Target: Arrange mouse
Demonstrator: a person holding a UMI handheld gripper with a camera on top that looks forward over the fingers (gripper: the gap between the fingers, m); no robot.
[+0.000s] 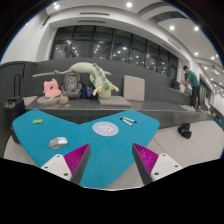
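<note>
A small grey mouse (pixel 58 143) lies on the blue mat (pixel 100 150), near its left edge, just ahead and to the left of my left finger. My gripper (pixel 112 165) is open and empty, its two fingers spread wide over the near part of the mat. The pink pads (pixel 77 157) face each other with bare mat between them. A round white mark (pixel 105 128) sits in the middle of the mat, beyond the fingers.
A small green item (pixel 38 121) and a white pen-like item (pixel 128 121) lie on the mat's far part. A black object (pixel 184 130) rests on the table to the right. Plush toys (pixel 72 82) sit on a grey sofa beyond. A person (pixel 189 80) stands at far right.
</note>
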